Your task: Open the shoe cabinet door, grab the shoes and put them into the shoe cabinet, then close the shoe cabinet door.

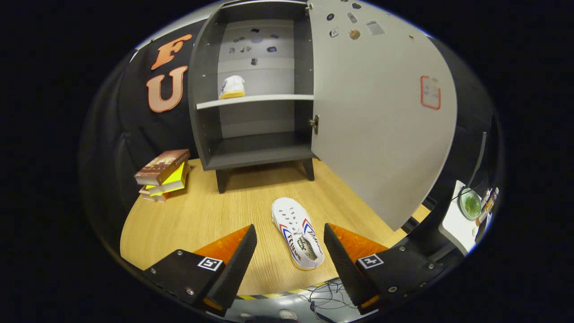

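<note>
Tongs (290,240) spread wide around white shoe (297,233) lying lengthwise, toe towards open shoe cabinet (255,152), untouched.

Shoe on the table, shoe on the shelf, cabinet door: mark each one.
Shoe on the table (297,233): gripper view, laced upper, between the open fingers.
Shoe on the shelf (232,86): gripper view, its white back.
Cabinet door (376,116): gripper view, inner face, swung open.

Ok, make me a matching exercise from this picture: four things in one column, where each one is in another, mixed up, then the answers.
Things:
1. shoe on the shelf
2. shoe on the table
3. stack of books
4. cabinet door

Places or states:
A. swung open
B. left of the cabinet
C. between the open gripper fingers
D. inside the cabinet

Pairs: 1-D, 2-C, 3-B, 4-A
</note>
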Demonstrator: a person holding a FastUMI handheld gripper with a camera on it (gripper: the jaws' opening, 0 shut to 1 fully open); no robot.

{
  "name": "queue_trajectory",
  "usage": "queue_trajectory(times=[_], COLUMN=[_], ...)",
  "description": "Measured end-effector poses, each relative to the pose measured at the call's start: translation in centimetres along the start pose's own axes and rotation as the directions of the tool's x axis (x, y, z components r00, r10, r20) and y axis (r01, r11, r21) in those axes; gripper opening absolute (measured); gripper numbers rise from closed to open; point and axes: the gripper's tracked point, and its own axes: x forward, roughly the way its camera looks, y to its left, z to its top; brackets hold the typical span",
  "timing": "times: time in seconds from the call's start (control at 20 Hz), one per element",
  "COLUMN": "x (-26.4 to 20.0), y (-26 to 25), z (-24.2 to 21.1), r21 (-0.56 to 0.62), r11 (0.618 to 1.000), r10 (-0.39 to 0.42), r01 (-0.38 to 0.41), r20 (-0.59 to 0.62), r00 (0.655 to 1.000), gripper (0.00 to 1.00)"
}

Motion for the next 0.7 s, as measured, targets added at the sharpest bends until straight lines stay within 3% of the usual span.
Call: queue_trajectory(times=[0.25, 0.55, 0.7], x=[5.7, 10.1, 11.9], y=[0.8, 1.6, 1.3], z=[-4.1, -5.6, -6.5], r21=[-0.025, -0.026, -0.104], r11=[0.999, 0.997, 0.992], r10=[0.025, 0.065, 0.047], r01=[-0.028, -0.073, -0.078], r20=[-0.142, -0.235, -0.274], r00=[0.990, 0.970, 0.961], gripper=[0.93, 0.66, 0.50])
